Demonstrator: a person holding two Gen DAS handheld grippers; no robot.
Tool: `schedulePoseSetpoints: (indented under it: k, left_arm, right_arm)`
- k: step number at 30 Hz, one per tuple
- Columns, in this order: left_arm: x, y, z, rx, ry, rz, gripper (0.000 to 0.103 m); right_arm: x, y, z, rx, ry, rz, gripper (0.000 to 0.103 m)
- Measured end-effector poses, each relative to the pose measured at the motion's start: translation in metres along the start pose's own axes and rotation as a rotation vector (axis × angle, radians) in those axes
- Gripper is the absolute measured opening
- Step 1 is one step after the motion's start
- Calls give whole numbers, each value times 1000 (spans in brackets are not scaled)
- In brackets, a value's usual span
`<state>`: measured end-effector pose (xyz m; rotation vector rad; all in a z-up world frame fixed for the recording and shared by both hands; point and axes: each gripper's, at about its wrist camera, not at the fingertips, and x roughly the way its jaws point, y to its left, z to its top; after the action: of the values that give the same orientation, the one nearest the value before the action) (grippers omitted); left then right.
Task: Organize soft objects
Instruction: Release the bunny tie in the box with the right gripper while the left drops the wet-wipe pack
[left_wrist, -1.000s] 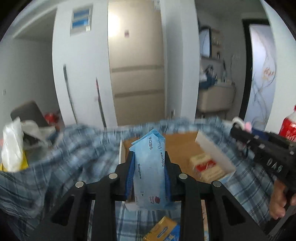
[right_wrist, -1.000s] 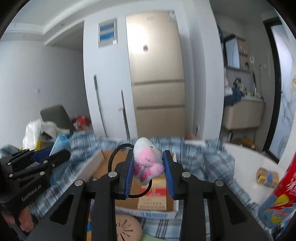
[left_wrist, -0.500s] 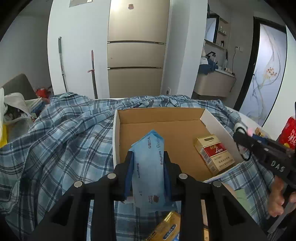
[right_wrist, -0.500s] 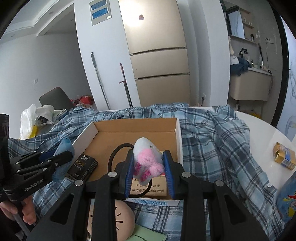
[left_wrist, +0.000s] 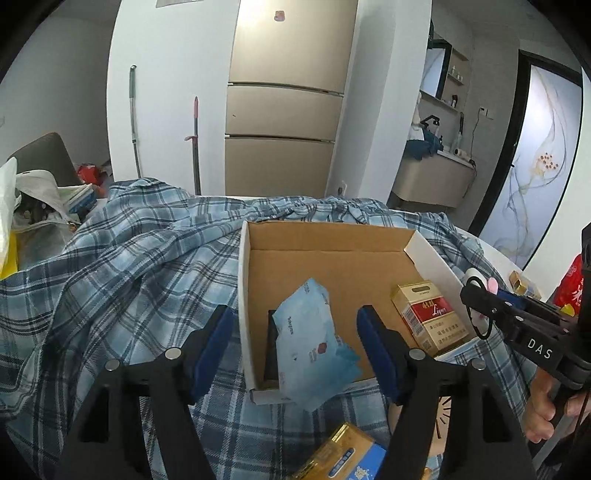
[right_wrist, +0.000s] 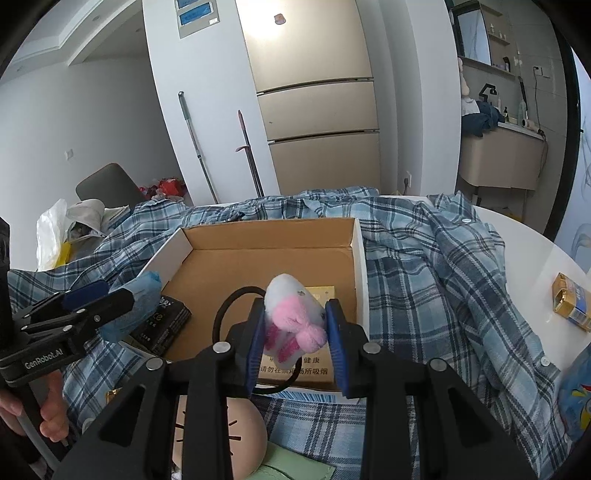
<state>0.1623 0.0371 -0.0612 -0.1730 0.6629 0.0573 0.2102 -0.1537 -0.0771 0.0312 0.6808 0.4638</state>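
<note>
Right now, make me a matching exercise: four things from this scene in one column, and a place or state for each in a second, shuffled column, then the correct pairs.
Things:
1. blue tissue pack
2. pink plush toy
3. red and gold cigarette pack
4. plaid shirt

Places or states:
A. spread on the table around the cardboard box
B. clamped in the right gripper
C. lying in the box on the side nearest the right gripper
D. loose between the open jaws of the left gripper, at the box's near edge

Pairs: 1-D, 2-B, 3-C, 4-A

Home: tall fridge, mops against wall, washbasin counter, plaid shirt.
</note>
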Motion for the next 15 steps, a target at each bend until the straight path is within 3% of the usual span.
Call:
schedulePoseSetpoints:
  k: [4, 6, 11, 12, 13, 15]
  left_arm:
    - [-11, 0, 0, 2, -25, 15, 72]
    - [-19, 0, -1, 3, -36, 31, 75]
    - [-28, 4, 3, -23, 0, 28, 77]
    - [-27, 5, 3, -30, 33, 17, 70]
    - [-24, 5, 2, -33, 74, 8, 50]
    - [-25, 6, 1, -49, 112, -36, 40]
  right_arm:
    - [1, -2, 1, 10, 6, 5, 31]
    - [2, -4, 0, 16, 9, 3, 51]
    - [-3, -7, 2, 38, -12, 5, 58]
    - [-3, -8, 2, 45, -14, 6, 59]
    - [-3, -9, 2, 48, -15, 6, 59]
    - [-3, -9, 2, 52, -16, 5, 59]
